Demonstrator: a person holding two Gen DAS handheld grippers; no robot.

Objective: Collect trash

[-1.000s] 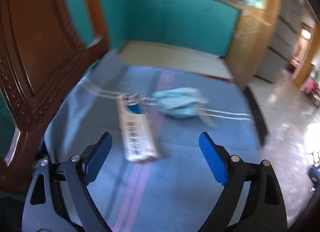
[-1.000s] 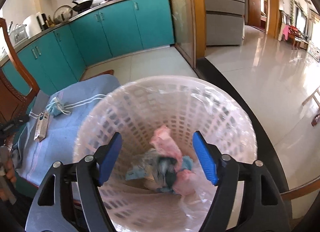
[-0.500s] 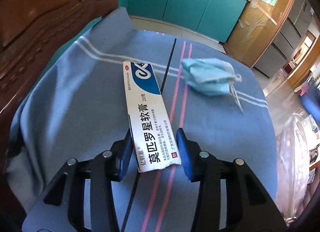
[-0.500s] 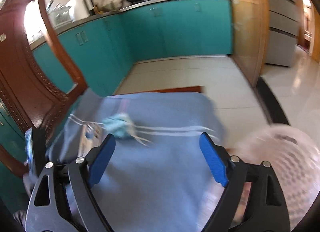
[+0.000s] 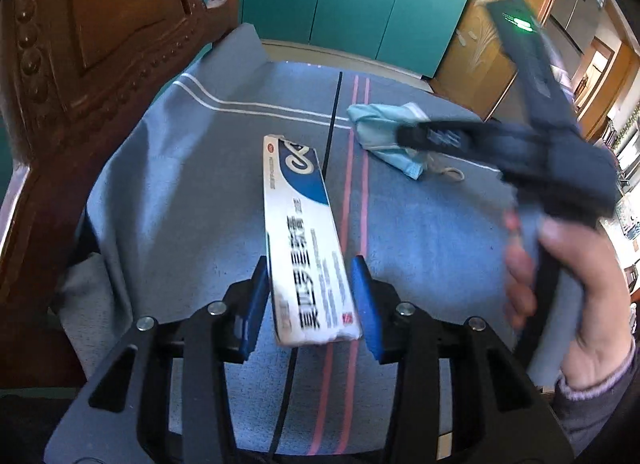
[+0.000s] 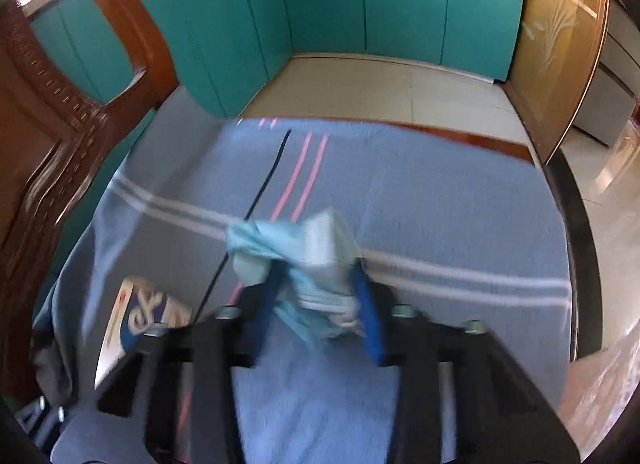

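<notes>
On the blue striped cloth [image 5: 180, 184], the left hand-held gripper [image 5: 310, 304] is clamped on the near end of the white carton [image 5: 300, 232]. The right hand-held gripper [image 6: 320, 304], jaws just closing, pinches the crumpled blue face mask [image 6: 308, 252] just beside it.

Left claw [image 5: 310, 296] clamped; right claw [image 6: 320, 300] just closed, gripping.

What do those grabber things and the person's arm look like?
Each tool is black, with two flat arms joined by silver bolts and ending in blue pads. The left tongs and right tongs look the same. From the left camera, the right tool's black body shows a small green light. The hand holding it comes out of a grey knitted cuff.
</notes>
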